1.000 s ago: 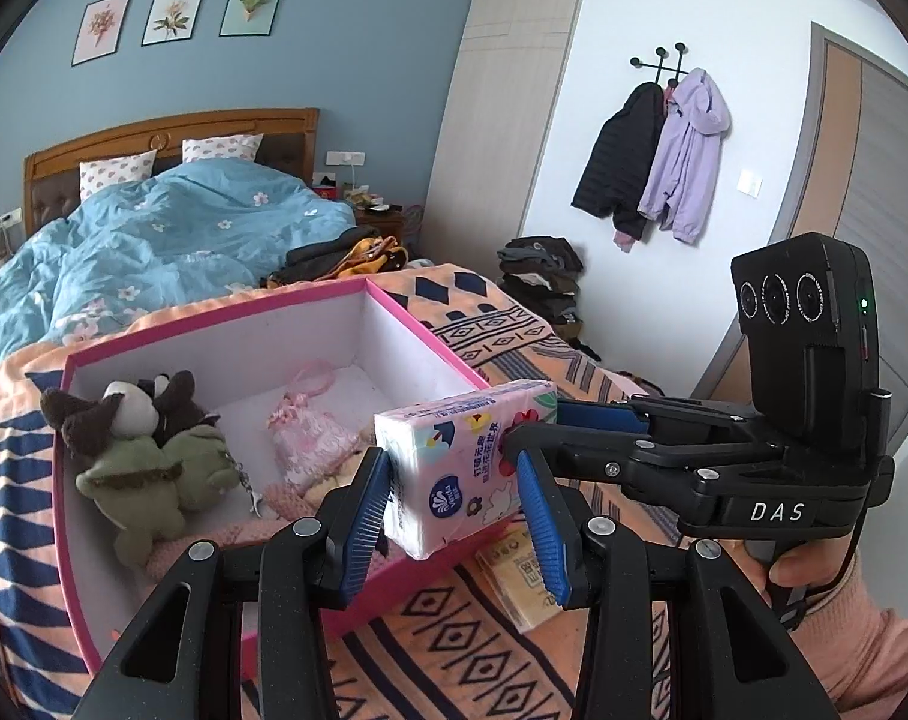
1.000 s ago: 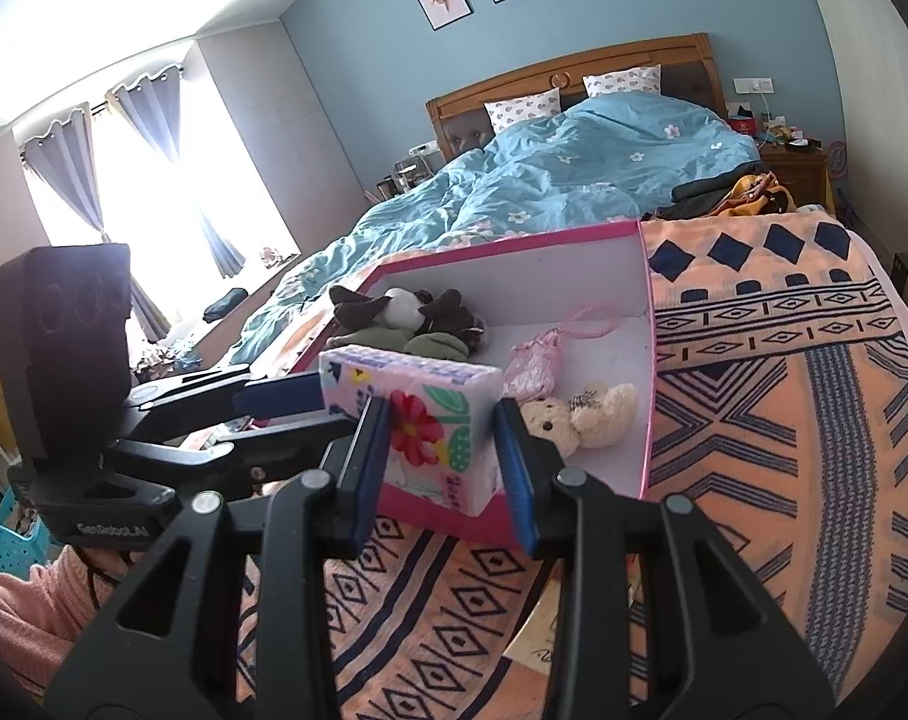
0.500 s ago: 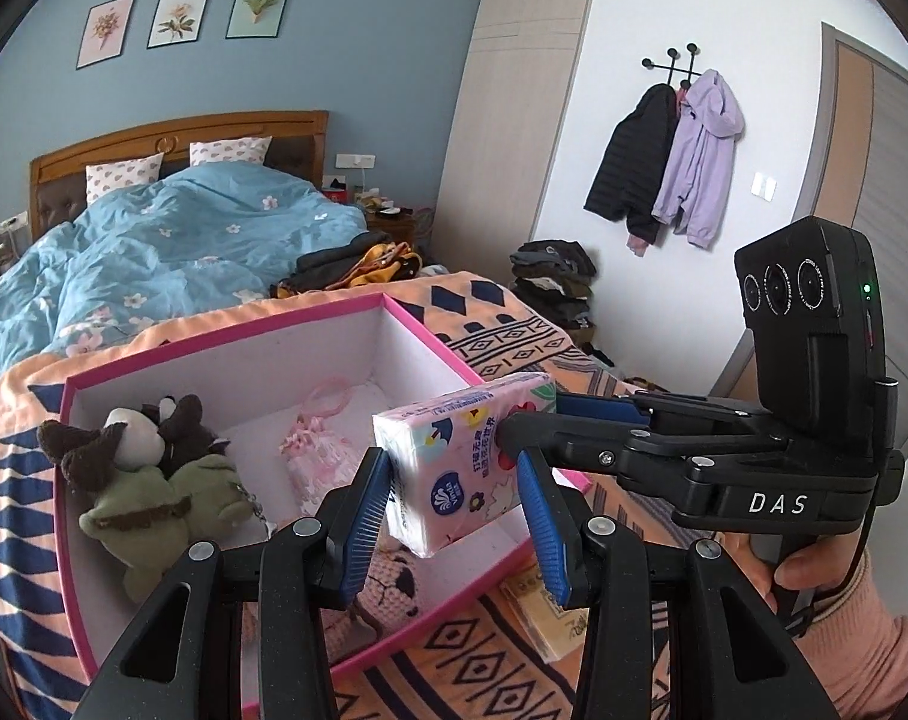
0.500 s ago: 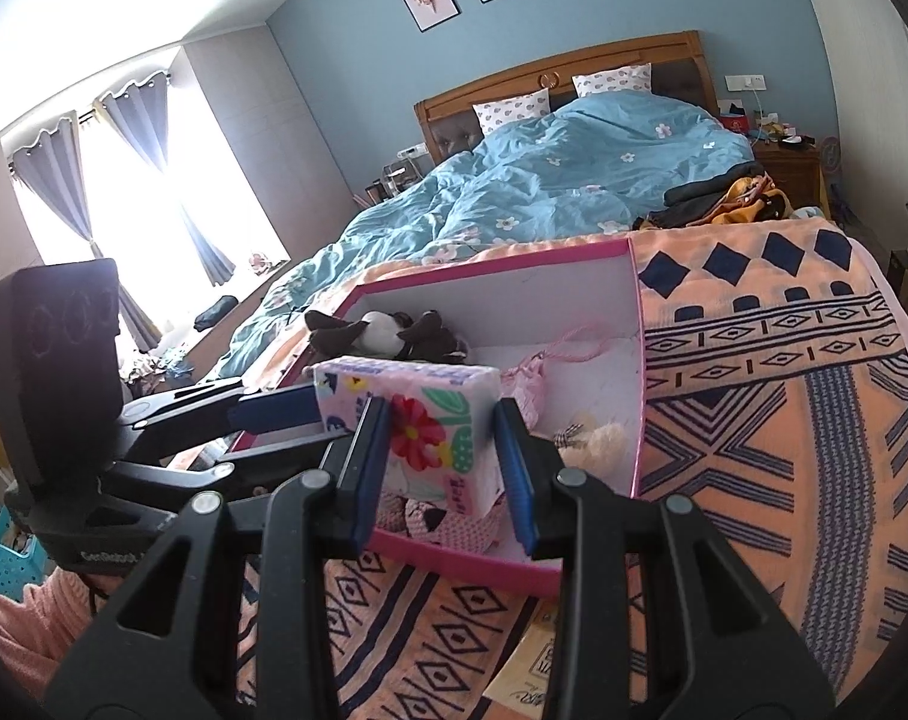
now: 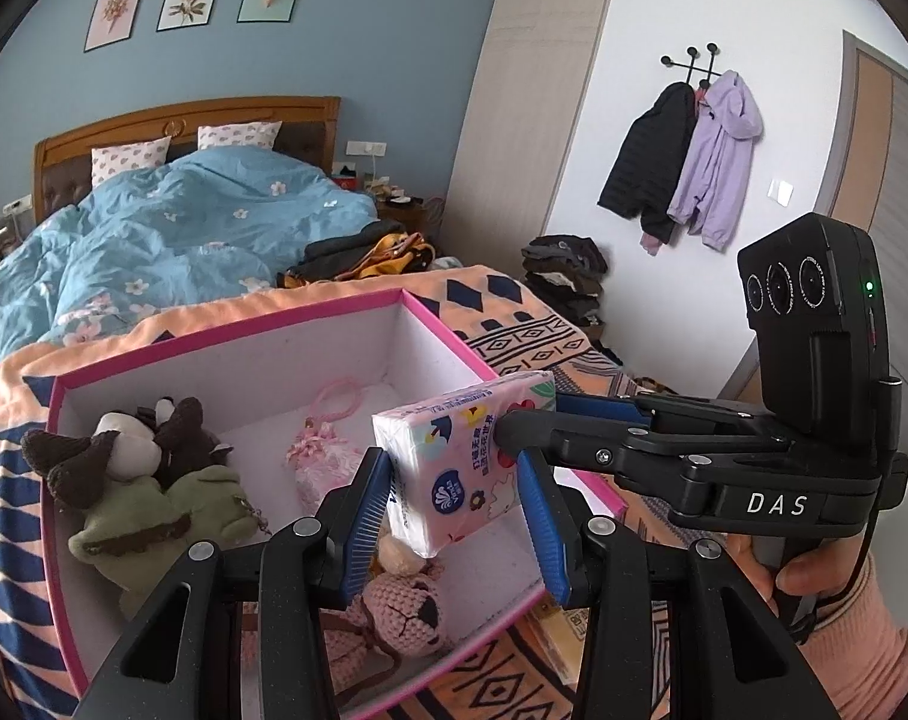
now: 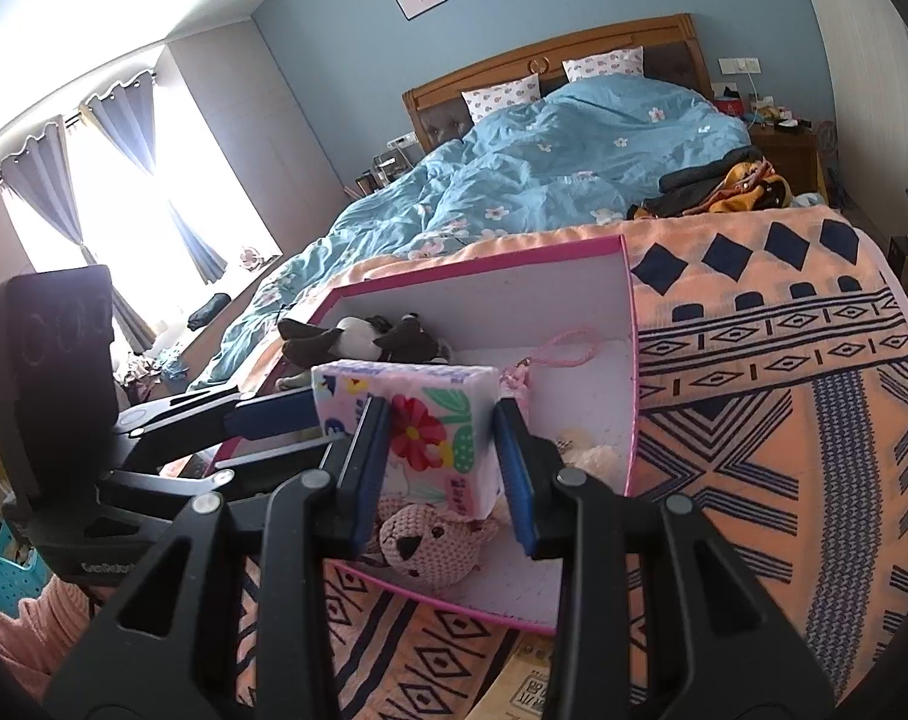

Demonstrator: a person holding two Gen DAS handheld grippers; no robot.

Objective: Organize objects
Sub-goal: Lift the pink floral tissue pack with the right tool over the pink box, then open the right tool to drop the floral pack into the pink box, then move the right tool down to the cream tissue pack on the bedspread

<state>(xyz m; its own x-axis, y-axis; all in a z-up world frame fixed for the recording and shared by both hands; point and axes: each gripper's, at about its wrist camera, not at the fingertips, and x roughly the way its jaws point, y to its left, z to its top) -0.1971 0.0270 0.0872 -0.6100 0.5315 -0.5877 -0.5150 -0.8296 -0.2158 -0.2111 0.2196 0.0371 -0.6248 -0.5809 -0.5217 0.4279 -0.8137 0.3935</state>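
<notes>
A pink flowery tissue pack [image 5: 463,468] hangs over the near part of a pink-rimmed white box [image 5: 226,333]. My left gripper [image 5: 460,516] is shut on one end of it, and my right gripper [image 6: 442,462] is shut on the other end of the tissue pack [image 6: 421,426]. The right gripper's body [image 5: 724,468] reaches in from the right in the left wrist view. Inside the box [image 6: 631,324] lie a brown-and-green plush toy [image 5: 136,480], a pink pouch [image 5: 322,456] and a pink crocheted bear [image 6: 430,546], which sits right under the pack.
The box stands on an orange and navy patterned blanket [image 6: 784,396] at the foot of a bed with a blue duvet [image 6: 544,168]. A yellowish packet [image 5: 565,624] lies on the blanket by the box's near corner. Clothes [image 5: 364,252] are piled behind the box.
Both grippers have carried the tissue pack forward from the box's near rim to over its inside. The crocheted bear under it has come into view.
</notes>
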